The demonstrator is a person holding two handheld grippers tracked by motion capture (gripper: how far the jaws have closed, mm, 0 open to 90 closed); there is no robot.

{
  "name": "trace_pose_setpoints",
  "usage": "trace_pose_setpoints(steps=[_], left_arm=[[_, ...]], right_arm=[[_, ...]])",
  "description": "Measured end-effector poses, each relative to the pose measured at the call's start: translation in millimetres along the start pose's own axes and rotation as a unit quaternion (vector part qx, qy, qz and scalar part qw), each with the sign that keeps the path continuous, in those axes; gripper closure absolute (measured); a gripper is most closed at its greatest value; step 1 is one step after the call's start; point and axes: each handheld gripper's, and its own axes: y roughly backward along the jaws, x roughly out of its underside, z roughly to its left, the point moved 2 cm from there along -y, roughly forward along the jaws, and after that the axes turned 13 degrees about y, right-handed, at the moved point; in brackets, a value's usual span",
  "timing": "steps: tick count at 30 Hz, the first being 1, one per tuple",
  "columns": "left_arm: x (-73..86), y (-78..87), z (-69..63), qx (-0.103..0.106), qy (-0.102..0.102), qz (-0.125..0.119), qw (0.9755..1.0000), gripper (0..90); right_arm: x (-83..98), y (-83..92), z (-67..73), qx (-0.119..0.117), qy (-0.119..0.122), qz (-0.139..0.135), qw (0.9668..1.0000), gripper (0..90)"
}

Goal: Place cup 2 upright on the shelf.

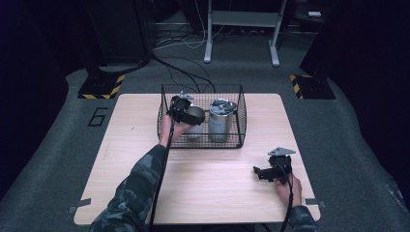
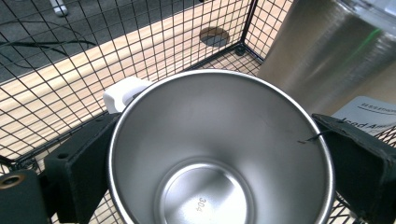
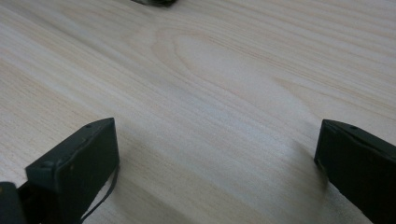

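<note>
So the left gripper (image 1: 183,110) is reaching into the left half of the black wire basket (image 1: 240,116) at the far middle of the wooden table (image 1: 208,188), and it's got a steel cup (image 1: 195,116) squeezed between its jaws. In the left gripper view you're looking straight down into that cup (image 2: 219,154): shiny inside, "304" stamped on the bottom, one black jaw pressed against each side of the rim. There's a small white piece (image 2: 122,93) poking out just behind the rim on the far left; can't tell what it is. Right next to the cup, in the right half of the basket, stands a taller steel canister (image 1: 221,120) with a lid, upright, close to the cup but I can't say if they touch. The right gripper (image 1: 265,172) is well apart from all that, low over the near right part of the table, jaws spread wide with just bare wood between them.
</note>
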Motion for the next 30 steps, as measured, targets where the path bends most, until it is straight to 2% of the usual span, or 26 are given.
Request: trace_pose_setpoints(steps=[10, 22, 24, 26, 30], left_arm=[[0.5, -2.2, -1.5, -0.003, -0.009, 0.008, 0.9999, 6.0], [3.1, -7.8, 0.7, -0.006, 0.001, 0.019, 0.9998, 5.9], [3.2, -8.0, 1.7, -0.005, -0.004, 0.026, 0.9996, 5.8], [3.7, -9.5, 1.0, -0.004, 0.003, 0.024, 0.9997, 5.8], [4.0, -10.2, 1.5, -0.005, 0.001, 0.025, 0.9997, 5.8]], right_arm=[[-0.1, -0.1, 0.1, 0.001, -0.001, 0.0, 1.0, 0.0], [-0.1, -0.1, 0.1, 0.001, -0.001, 0.0, 1.0, 0.0], [-0.1, -0.1, 0.2, 0.001, -0.001, 0.0, 1.0, 0.0], [-0.1, -0.1, 0.1, 0.001, -0.001, 0.0, 1.0, 0.0], [-0.1, -0.1, 0.1, 0.001, -0.001, 0.0, 1.0, 0.0]])
